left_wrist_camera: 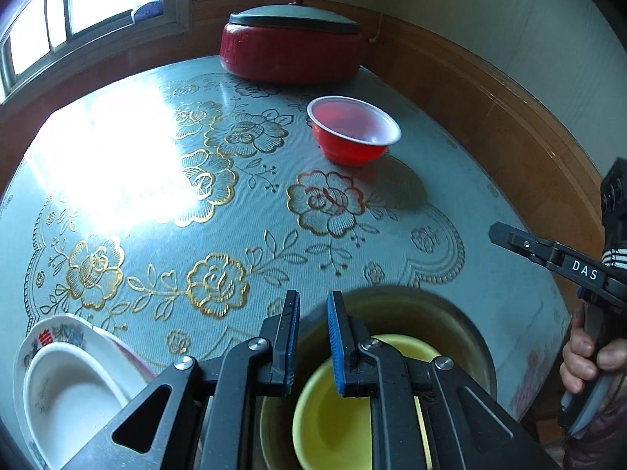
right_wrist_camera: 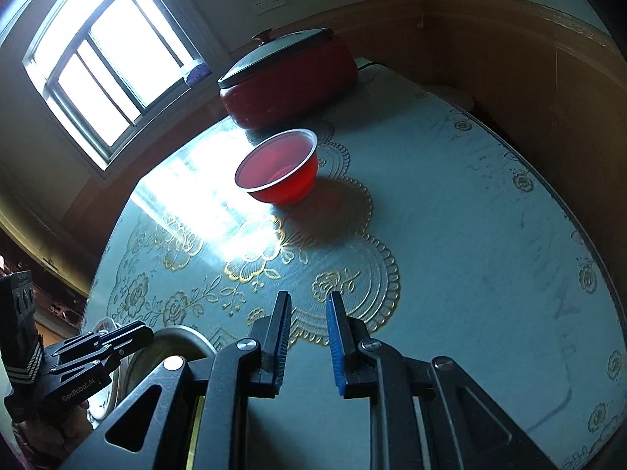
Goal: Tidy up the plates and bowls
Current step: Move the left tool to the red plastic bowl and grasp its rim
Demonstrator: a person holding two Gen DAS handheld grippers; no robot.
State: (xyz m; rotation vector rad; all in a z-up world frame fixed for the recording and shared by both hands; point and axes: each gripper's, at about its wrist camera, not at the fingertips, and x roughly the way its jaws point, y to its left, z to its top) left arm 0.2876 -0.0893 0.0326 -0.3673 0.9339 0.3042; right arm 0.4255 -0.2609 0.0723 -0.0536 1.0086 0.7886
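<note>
A red cooker with a grey-green lid sits at the top centre of the frame, on the far edge of the bench. A window fills the upper left; a wall socket shows above.

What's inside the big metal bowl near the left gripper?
A yellow bowl sits nested inside the large metal bowl. The left gripper covers part of it, so anything beneath or beside the yellow bowl cannot be seen.

Sunlit window, wood-panelled walls
</note>
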